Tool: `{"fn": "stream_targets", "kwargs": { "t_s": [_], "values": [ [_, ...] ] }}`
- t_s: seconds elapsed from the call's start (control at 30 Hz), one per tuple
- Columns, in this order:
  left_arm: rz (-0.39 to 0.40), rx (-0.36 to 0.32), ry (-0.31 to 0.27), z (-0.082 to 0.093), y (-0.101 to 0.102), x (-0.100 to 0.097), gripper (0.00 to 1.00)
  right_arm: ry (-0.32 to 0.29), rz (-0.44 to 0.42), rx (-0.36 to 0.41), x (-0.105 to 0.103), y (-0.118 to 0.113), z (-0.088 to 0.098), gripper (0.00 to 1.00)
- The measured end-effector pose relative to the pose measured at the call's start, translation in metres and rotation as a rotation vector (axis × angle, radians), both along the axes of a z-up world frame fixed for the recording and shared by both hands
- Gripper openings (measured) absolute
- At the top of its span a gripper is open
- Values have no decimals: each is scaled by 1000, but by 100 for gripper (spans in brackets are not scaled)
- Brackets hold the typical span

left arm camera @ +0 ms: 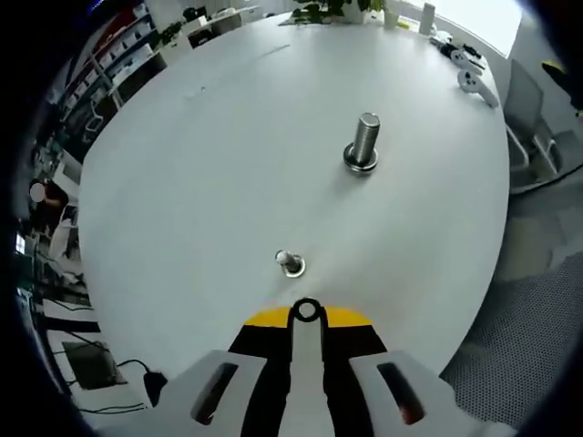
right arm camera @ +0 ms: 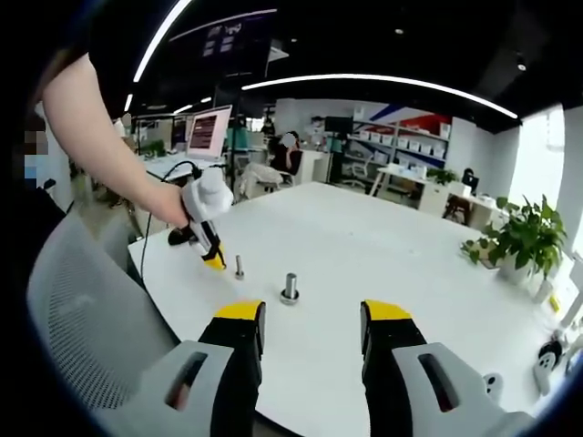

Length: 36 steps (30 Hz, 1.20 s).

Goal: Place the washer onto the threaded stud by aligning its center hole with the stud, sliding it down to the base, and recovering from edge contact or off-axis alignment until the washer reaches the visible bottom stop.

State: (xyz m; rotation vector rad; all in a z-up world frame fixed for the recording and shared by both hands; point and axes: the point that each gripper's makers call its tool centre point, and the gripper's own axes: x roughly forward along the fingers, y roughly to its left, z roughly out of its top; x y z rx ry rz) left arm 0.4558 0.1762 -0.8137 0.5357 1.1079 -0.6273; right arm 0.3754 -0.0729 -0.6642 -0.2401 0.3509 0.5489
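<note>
My left gripper (left arm camera: 307,322) is shut, its yellow-tipped jaws pressed together on a small metal washer (left arm camera: 307,311) that sticks up from their tip. Just beyond it a short, thin threaded stud (left arm camera: 290,263) stands upright on the white table (left arm camera: 209,182). Farther off stands a thicker stud (left arm camera: 363,146) with a ring at its base. In the right gripper view, a hand holds the left gripper (right arm camera: 212,248) just left of the thin stud (right arm camera: 239,267), and the thick stud (right arm camera: 290,289) sits nearer the middle. My right gripper (right arm camera: 314,320) hangs open above the near table edge, holding nothing.
White controllers (left arm camera: 469,73) and potted plants (left arm camera: 337,9) lie at the table's far edge. A grey mesh chair (right arm camera: 82,309) stands at the left of the right gripper view, and a plant (right arm camera: 519,238) at the right. Desks and shelves fill the background.
</note>
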Motion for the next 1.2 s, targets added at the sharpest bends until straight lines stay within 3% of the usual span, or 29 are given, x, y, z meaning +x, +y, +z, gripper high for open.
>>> {"fn": "stream_targets", "kwargs": {
  "t_s": [0.37, 1.2],
  "values": [
    [-30, 7, -49, 19, -8, 19, 9, -4, 0, 12, 0, 1, 2, 44],
    [-97, 67, -18, 16, -18, 26, 9, -8, -7, 13, 0, -1, 3, 44]
  ]
}}
